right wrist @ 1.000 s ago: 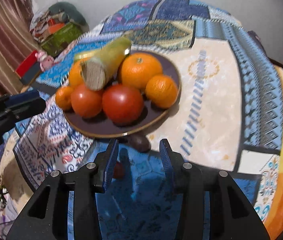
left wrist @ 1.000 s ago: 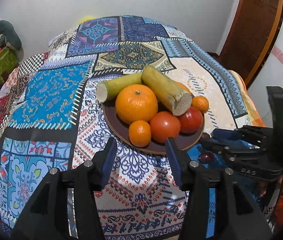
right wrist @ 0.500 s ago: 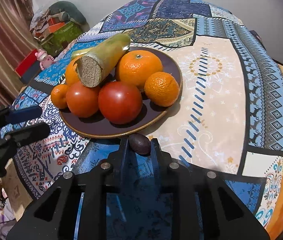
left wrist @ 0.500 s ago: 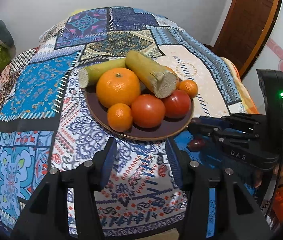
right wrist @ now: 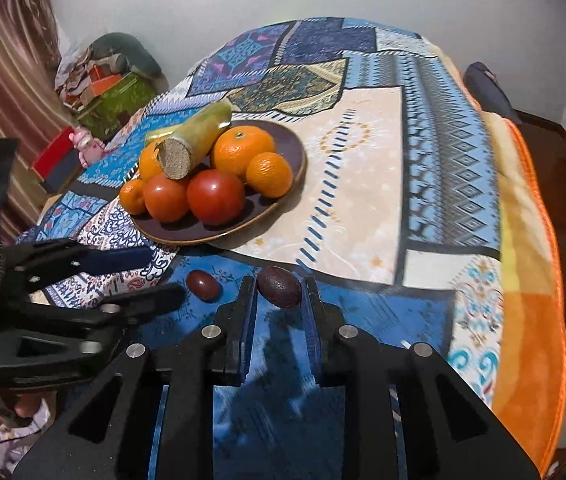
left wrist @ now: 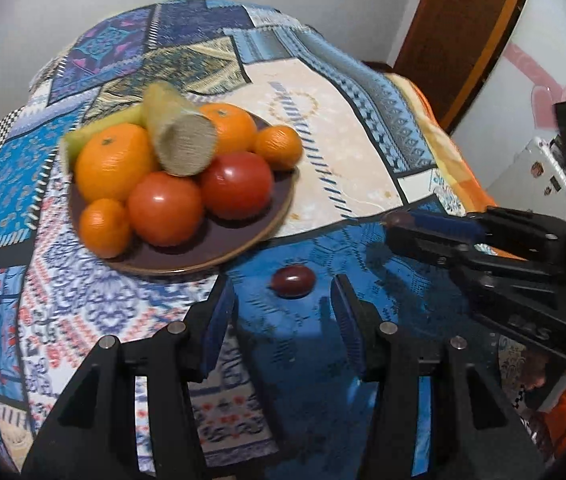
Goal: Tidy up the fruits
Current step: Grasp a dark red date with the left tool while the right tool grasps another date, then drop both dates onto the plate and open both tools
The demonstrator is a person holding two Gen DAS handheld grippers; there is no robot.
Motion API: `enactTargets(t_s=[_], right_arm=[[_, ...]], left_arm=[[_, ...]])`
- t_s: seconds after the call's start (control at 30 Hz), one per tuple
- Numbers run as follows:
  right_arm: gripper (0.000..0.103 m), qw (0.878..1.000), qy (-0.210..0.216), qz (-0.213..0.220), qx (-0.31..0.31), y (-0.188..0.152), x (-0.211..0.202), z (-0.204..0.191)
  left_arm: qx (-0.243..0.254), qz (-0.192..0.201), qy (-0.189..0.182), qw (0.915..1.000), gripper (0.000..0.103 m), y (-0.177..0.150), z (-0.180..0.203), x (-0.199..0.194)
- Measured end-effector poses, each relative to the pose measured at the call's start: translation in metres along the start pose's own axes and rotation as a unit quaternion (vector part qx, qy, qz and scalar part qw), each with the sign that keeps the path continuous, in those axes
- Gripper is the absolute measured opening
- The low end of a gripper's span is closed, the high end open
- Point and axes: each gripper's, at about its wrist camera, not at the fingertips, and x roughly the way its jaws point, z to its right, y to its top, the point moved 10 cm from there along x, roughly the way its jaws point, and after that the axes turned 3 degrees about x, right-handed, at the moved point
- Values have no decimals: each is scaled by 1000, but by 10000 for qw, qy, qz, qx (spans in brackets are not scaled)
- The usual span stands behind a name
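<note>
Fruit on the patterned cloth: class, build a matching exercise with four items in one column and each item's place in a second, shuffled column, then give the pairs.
Column A
1. dark wrinkled fruit
2. small red fruit
3. cut sugarcane piece
4. large red tomato

Column B
a. lying across the top of the pile
b. on the plate, front row
c. between the right gripper's fingers
d. on blue cloth, ahead of the open left gripper

Pairs: 1-c, 2-d, 3-a, 4-b
</note>
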Motion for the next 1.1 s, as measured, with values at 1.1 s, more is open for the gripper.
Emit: enactTargets(t_s=[1.1], right_arm=[[21, 9979, 240, 456, -381, 54, 0, -45]], left_arm=[[-315, 778, 346, 9959, 29, 35, -65, -68]])
